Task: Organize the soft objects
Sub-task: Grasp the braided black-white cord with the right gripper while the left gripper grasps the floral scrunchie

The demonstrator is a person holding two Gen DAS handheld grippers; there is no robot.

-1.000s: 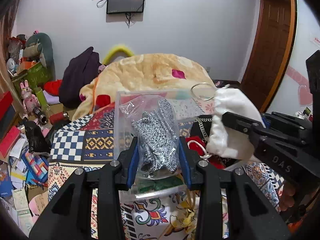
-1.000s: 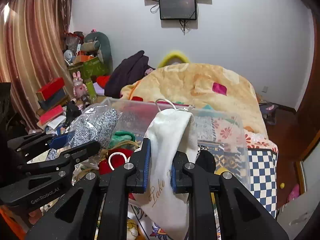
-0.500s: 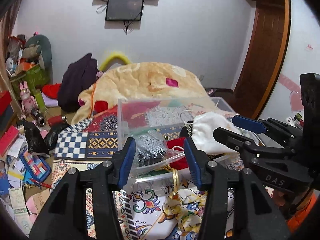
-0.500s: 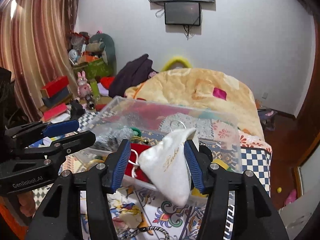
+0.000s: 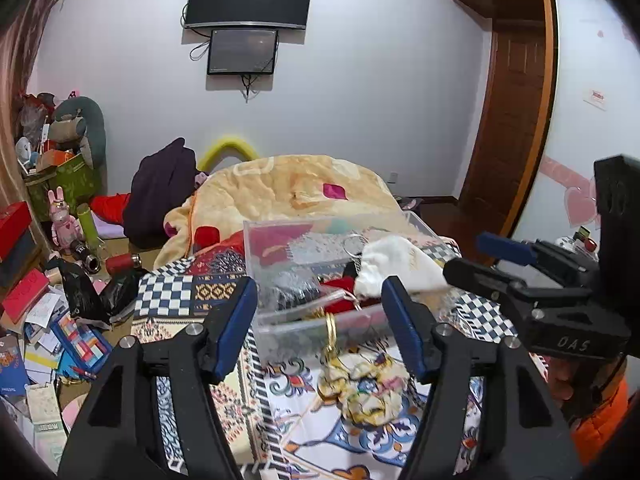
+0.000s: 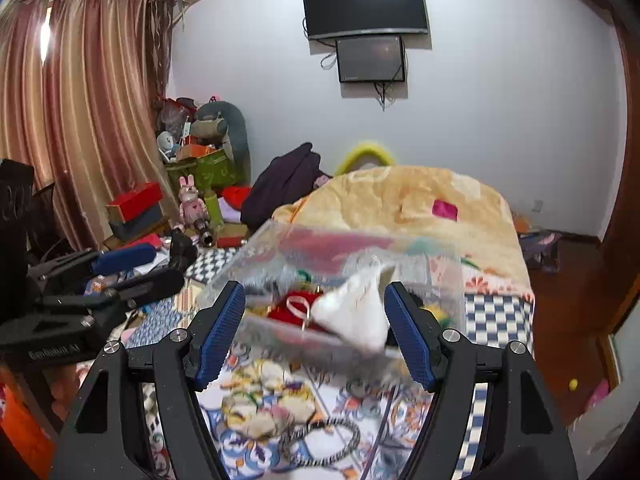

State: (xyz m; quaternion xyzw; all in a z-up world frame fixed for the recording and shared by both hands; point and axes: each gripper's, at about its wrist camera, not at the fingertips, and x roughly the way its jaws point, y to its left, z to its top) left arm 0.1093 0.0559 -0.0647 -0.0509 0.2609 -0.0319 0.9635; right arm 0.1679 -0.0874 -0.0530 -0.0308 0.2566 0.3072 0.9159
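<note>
A clear plastic bin [image 5: 312, 326] [image 6: 452, 280] stands on the patterned bed cover. In it lie a plastic bag of grey knit fabric [image 5: 292, 288], a white drawstring pouch [image 5: 396, 260] [image 6: 356, 316] draped over the rim, and a red pouch [image 5: 340, 306] [image 6: 290, 312]. My left gripper [image 5: 320, 328] is open and empty, just in front of the bin. My right gripper [image 6: 316, 328] is open and empty, close in front of the white pouch; it also shows at the right of the left wrist view [image 5: 496, 260].
A floral scrunchie [image 5: 368, 388] [image 6: 264, 404] and a striped hair band [image 6: 324, 440] lie on the cover before the bin. A yellow blanket [image 5: 288, 196] is heaped behind. The floor at left holds boxes, books and toys [image 5: 44, 320]. A wooden door [image 5: 508, 128] stands at right.
Both grippers opened: the left let the bag of grey fabric drop into the bin, the right let go of the white pouch onto it. Both have drawn back and up.
</note>
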